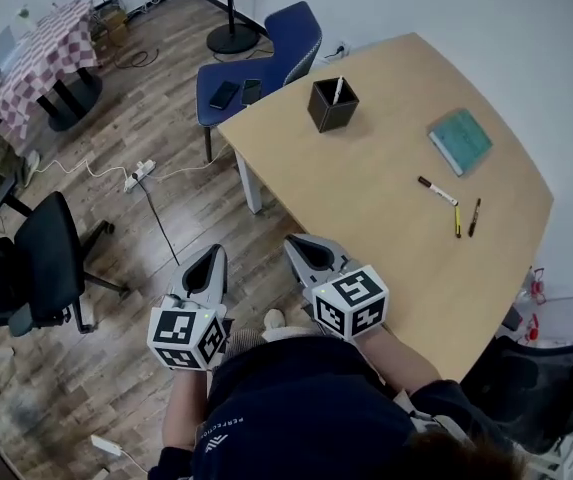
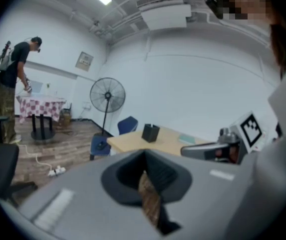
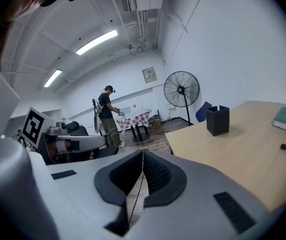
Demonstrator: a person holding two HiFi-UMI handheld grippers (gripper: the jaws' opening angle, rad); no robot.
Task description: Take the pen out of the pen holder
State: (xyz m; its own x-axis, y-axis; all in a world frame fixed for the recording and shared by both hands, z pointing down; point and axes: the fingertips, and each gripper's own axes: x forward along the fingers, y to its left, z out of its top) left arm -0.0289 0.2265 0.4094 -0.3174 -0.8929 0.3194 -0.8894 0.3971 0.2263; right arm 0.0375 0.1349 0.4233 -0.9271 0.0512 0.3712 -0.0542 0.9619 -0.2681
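Note:
A black square pen holder (image 1: pixel 332 104) stands on the wooden table (image 1: pixel 386 188) near its far left corner, with a white pen (image 1: pixel 337 90) sticking up out of it. The holder also shows far off in the left gripper view (image 2: pixel 150 132) and in the right gripper view (image 3: pixel 217 120). My left gripper (image 1: pixel 209 255) is shut and empty, held over the floor well short of the table. My right gripper (image 1: pixel 301 243) is shut too, empty, at the table's near left edge. Both are far from the holder.
A teal book (image 1: pixel 460 139), a black-and-white marker (image 1: pixel 436 190), a yellow pen (image 1: pixel 457 222) and a dark pen (image 1: pixel 474 217) lie on the table's right part. A blue chair (image 1: pixel 266 63) holding two phones stands beyond the table. A black office chair (image 1: pixel 36 263) is at left. A person (image 3: pixel 107 116) stands by a checkered table.

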